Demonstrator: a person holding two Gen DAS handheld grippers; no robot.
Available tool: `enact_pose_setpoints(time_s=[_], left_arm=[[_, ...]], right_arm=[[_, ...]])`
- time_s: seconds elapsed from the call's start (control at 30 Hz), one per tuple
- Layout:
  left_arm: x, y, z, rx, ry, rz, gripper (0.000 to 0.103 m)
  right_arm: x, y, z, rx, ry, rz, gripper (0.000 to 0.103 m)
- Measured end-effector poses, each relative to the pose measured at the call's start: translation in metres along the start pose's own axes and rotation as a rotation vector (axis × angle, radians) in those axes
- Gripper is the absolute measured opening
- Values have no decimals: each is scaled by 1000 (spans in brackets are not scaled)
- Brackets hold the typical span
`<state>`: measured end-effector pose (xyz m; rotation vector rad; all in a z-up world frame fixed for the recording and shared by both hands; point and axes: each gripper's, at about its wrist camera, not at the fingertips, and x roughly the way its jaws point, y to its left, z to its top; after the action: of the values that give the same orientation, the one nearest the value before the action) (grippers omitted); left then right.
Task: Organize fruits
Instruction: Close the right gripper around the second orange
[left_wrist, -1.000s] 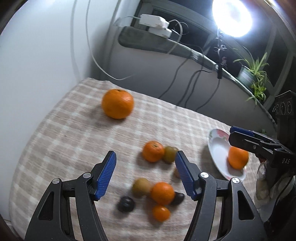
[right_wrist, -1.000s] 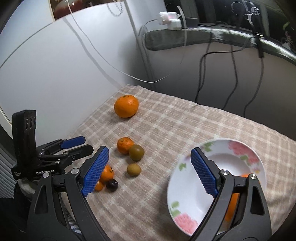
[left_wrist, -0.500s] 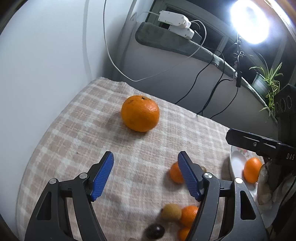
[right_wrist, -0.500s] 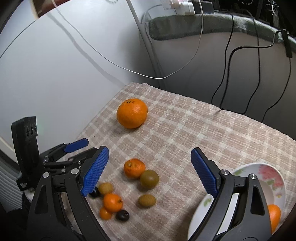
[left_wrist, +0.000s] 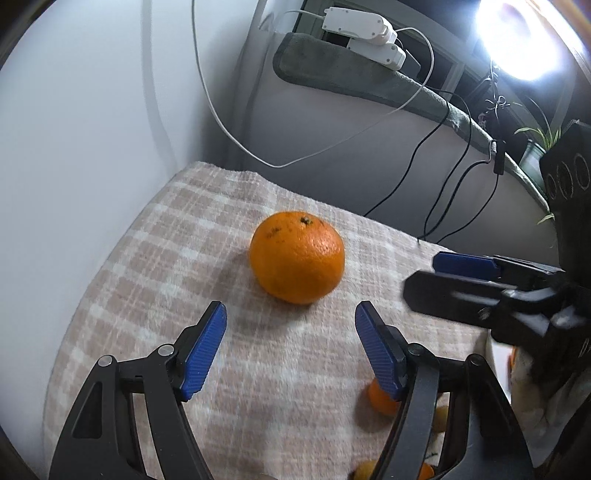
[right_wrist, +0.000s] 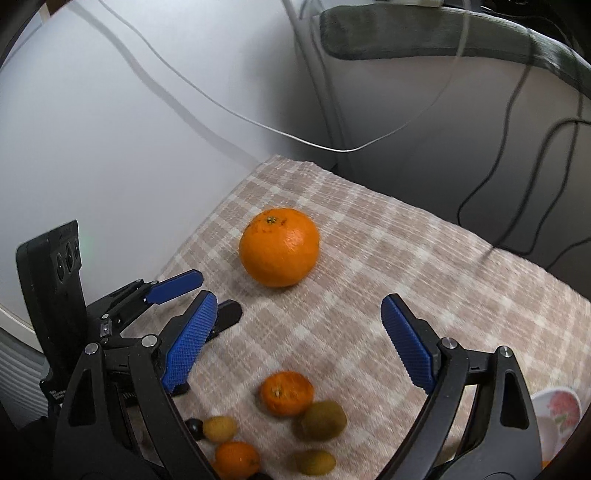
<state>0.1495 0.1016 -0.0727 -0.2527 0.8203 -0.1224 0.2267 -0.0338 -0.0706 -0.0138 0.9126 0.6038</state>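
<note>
1. Fruit lies in a loose cluster nearest the right wrist camera: a small tangerine (right_wrist: 287, 393) touching a green-brown kiwi (right_wrist: 324, 420), a second kiwi (right_wrist: 316, 462) and a third, paler one (right_wrist: 219, 429) close by, a smaller tangerine (right_wrist: 237, 459) at the bottom edge, and a dark plum-like fruit (right_wrist: 194, 428) just beside the pale kiwi.
2. The right gripper (right_wrist: 300, 332) hangs above this cluster with its blue pads spread wide and nothing between them.
3. At the lower right edge of that view, the rim of a flowered plate (right_wrist: 559, 402) shows; what it holds is mostly out of frame.
4. The left gripper (left_wrist: 291, 334) is also spread apart and empty, its pads apart from the fruit ahead.
5. Beyond both grippers, the large orange (left_wrist: 297, 256) sits alone on the checked cloth (left_wrist: 166, 266), stem end up, well apart from the small fruits.
6. Farther back, a white cable (left_wrist: 295, 162) hangs across the wall, and black cables (left_wrist: 436, 177) drop from a grey padded ledge (left_wrist: 351, 77).
7. A bright lamp (left_wrist: 521, 40) glares at the top right of the left view.
</note>
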Motion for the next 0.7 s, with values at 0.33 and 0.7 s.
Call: enact_pose_setpoints(time_s=[0.33, 0.7], left_arm=[[17, 0, 10, 14, -14, 20, 72], [28, 3, 12, 3, -2, 11, 72]], right_arm=[[34, 9, 18, -36, 42, -8, 93], [59, 16, 28, -58, 68, -6, 93]])
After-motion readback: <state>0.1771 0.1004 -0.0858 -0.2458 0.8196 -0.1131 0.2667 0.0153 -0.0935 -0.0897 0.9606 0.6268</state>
